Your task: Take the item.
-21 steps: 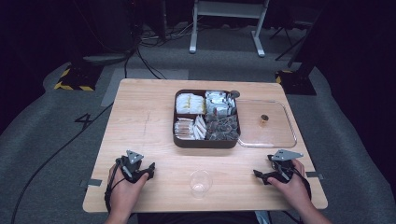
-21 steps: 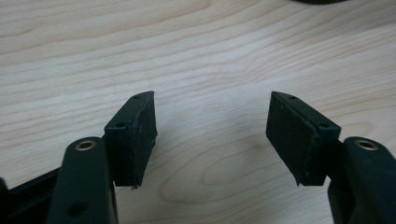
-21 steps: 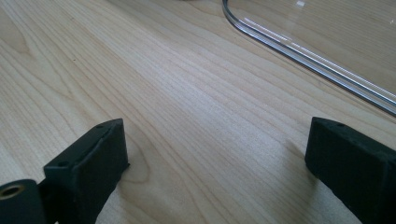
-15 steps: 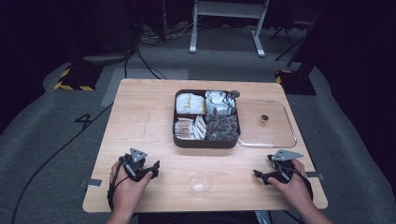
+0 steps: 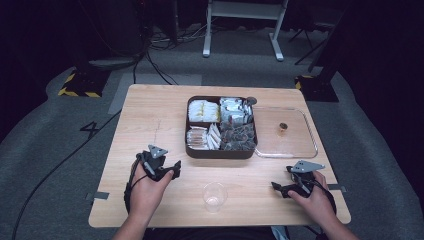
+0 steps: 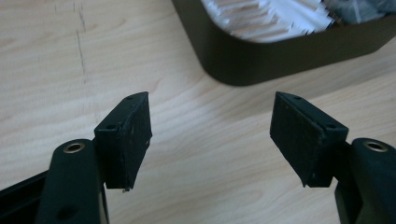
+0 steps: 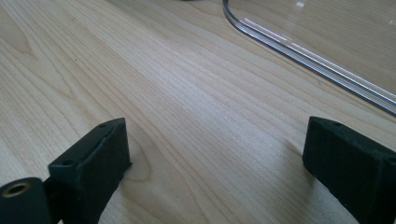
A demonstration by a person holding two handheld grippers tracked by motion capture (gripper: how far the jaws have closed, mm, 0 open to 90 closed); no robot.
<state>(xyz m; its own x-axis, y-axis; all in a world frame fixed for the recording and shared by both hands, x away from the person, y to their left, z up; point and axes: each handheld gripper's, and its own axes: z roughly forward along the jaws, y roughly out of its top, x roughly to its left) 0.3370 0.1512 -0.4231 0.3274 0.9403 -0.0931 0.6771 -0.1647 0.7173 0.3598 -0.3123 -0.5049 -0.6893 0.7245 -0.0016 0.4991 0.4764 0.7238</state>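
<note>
High view: the left gripper [image 5: 167,169] rests near the tabletop's [image 5: 150,110] front left corner, just short of the dark compartment tray's [image 5: 220,151] near left corner. The right gripper [image 5: 284,189] lies by the front right corner, near the clear lid [image 5: 300,145]. A clear plastic cup [image 5: 214,196] stands between them at the front edge.

Left gripper view: jaws spread apart, nothing between them, tray corner [image 6: 243,65] ahead.

Right gripper view: jaws wide, bare wood between, lid rim [image 7: 299,51] beyond.
</note>
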